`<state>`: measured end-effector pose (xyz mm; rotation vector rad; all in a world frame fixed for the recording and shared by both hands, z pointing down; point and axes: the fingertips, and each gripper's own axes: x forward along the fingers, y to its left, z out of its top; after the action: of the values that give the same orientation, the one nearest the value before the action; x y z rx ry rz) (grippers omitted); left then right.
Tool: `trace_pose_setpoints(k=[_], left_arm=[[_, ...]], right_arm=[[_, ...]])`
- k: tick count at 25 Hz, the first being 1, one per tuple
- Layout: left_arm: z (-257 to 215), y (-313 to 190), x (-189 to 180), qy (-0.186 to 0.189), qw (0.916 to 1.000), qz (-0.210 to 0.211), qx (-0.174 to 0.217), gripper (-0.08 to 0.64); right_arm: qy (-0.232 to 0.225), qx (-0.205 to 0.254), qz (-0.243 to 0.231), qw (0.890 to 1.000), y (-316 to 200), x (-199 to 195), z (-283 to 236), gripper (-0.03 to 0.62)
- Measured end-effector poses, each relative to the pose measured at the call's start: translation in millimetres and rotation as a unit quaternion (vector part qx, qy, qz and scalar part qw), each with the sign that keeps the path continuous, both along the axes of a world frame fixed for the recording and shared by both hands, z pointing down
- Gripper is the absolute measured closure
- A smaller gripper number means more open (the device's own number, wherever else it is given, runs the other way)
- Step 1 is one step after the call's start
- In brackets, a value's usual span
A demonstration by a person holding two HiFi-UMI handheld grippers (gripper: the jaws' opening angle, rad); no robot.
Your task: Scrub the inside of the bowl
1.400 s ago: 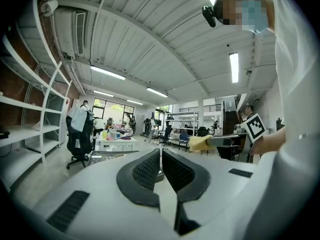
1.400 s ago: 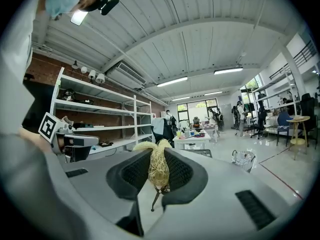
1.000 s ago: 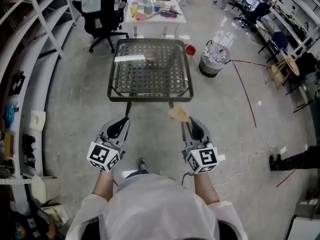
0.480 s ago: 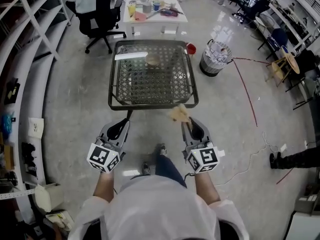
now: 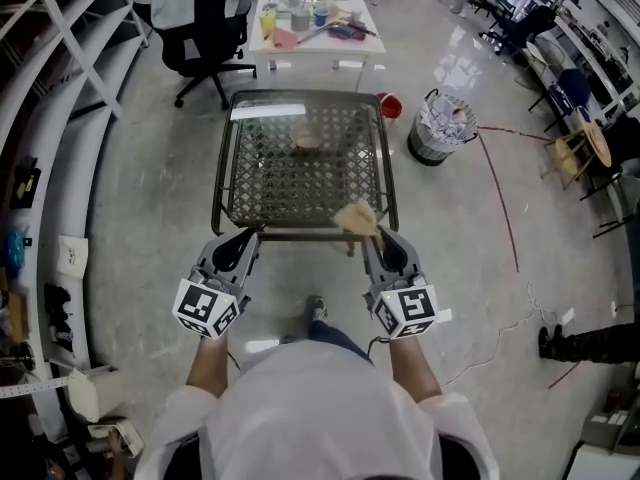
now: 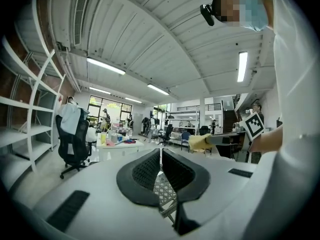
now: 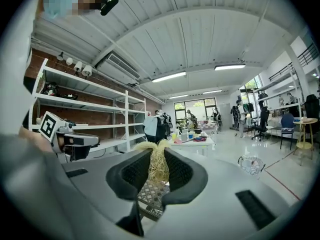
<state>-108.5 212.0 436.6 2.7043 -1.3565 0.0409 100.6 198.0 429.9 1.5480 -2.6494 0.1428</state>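
A small pale bowl (image 5: 306,136) sits on the far half of a low table with a mesh top (image 5: 262,183). The table is in front of me. My right gripper (image 5: 368,236) is shut on a yellow fibrous scrubber (image 5: 356,217), whose tuft sticks up between the jaws (image 7: 158,165). The scrubber hangs over the table's near edge, well short of the bowl. My left gripper (image 5: 250,235) is shut with nothing in it, just short of the table's near left edge. In the left gripper view its jaws (image 6: 160,153) meet, and the scrubber (image 6: 199,142) shows to the right.
Beyond the low table stand a white table (image 5: 340,36) with cups and clutter and a black office chair (image 5: 208,26). A wire bin (image 5: 443,125) and a red bucket (image 5: 389,105) sit to the right. White shelves (image 5: 60,78) line the left. A cable (image 5: 500,318) lies on the floor.
I have walked closer to the low table. Its near edge now lies at both grippers' tips, and the scrubber overlaps it. Both grippers' jaws stayed as they were.
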Motion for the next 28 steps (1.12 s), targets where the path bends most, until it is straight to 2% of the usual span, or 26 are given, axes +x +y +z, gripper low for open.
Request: trace_pose_setpoints(k=[10, 17, 28], left_arm=[[2.4, -66.3, 30.9, 0.003, 0.9991, -0.043, -0.003, 0.522], [13.1, -110.9, 23.7, 0.004, 0.9985, -0.051, -0.021, 0.522], [6.7, -204.4, -5.7, 0.005, 0.9998, 0.011, -0.014, 0.522]], right_arm=[[-0.004, -0.004, -0.048, 0.999, -80.5, 24.0, 8.0, 0.505], [-0.01, -0.019, -0.058, 0.998, -129.6, 15.7, 19.3, 0.505], [-0.007, -0.01, -0.01, 1.0, -200.8, -23.2, 11.9, 0.505]])
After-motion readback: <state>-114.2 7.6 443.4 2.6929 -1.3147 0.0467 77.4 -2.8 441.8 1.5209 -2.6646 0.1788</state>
